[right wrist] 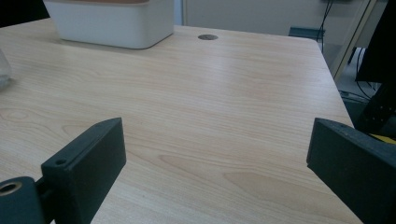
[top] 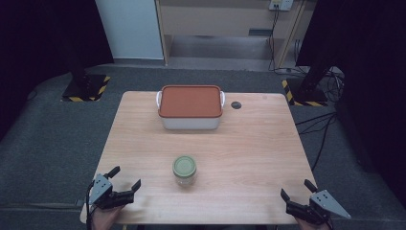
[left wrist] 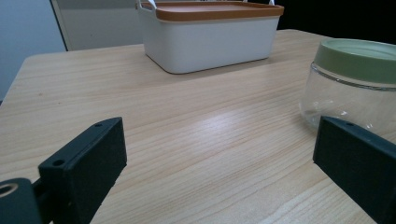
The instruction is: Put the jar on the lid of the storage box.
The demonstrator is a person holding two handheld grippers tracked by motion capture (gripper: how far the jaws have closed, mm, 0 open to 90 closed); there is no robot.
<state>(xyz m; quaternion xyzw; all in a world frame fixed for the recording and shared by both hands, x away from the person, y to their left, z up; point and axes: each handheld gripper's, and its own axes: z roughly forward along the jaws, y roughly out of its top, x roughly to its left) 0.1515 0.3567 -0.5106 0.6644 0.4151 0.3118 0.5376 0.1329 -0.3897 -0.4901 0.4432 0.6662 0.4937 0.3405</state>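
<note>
At the bottom corners of the high view, the left gripper and right gripper rest with jaws spread wide, holding nothing; the glass jar (green lid on) stands at lower centre, nearer the left. Farther up sits the white bin; best to approach the jar level, jaws straddling its body below the lid.

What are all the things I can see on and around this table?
Jar: one, clear glass with a green lid, near middle of the table.
Box: one, white with an orange lid, far middle.
Round cap: one, dark, set in the tabletop right of the box.
Table: one, light wood.
Stand bases: two, black with yellow stripes, on the floor behind.
Left gripper: one, black, open, near left corner.
Right gripper: one, black, open, near right corner.
</note>
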